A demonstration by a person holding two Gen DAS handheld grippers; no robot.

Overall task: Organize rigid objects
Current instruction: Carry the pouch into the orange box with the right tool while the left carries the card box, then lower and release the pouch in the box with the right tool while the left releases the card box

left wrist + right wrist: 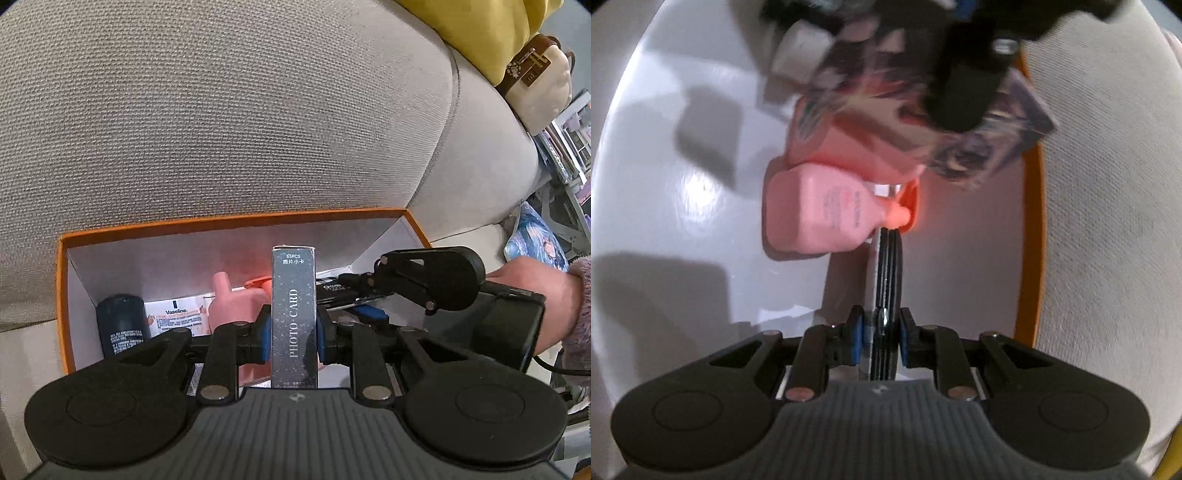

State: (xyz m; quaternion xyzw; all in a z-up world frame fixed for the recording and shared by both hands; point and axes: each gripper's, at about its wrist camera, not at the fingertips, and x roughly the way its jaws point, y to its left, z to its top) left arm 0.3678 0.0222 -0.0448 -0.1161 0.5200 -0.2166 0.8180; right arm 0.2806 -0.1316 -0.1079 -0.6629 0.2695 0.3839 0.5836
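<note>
Inside the orange-rimmed box (236, 221), which sits against a grey sofa cushion (221, 110), a dark cylindrical bottle (123, 325) with small unreadable white print stands at the box's left end; just right of it is a white carton (177, 319) marked "Vaseline", and next along a pink bottle (229, 302). Over the middle of the box, the left gripper (294, 338) has its blue pads pressed against both narrow sides of an upright dark speckled carton (294, 317) lettered "PHOTO CARD", with "55PCS" and Chinese characters near the top. Toward the box's right end, the right gripper (364, 312), held in a hand (524, 288) with a fuzzy sleeve, reaches in over a dark flat pack whose print cannot be read. Its own camera shows the right gripper (880, 341) nearly closed on a thin black ribbed item (888, 273), edge-on, whose far end touches the pink bottle (820, 218); that bottle's label is too blurred to read
</note>
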